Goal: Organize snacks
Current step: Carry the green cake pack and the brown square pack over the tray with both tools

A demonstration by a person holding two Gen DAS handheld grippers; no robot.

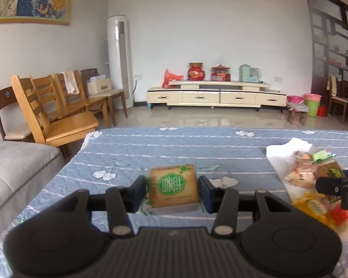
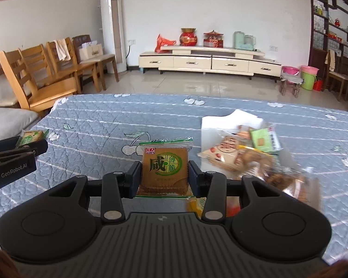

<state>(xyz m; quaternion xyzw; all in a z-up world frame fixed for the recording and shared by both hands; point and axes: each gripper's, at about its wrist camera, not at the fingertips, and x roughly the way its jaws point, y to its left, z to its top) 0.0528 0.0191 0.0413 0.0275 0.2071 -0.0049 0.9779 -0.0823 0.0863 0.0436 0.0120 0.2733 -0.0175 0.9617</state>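
My left claw [image 1: 172,191] is pinching a square cracker packet [image 1: 174,188] with a green emblem, both pads pressed on its sides, and it is lifted clear of the blue quilted table [image 1: 150,148]. My right claw [image 2: 164,173] grips a second cracker packet [image 2: 165,168], brown with a green seal and a clear crimped top edge, also squeezed between both pads and off the cloth. From the right wrist view, the left claw sits at about nine o'clock, its packet poking out past the fingers. The snack pile [image 2: 248,153] lies on a white bag [image 2: 222,120] at roughly two o'clock from my right claw; it is blurred, so I cannot tell the single packets apart. More yellow and red wrappers [image 2: 197,205] show just under the right claw.
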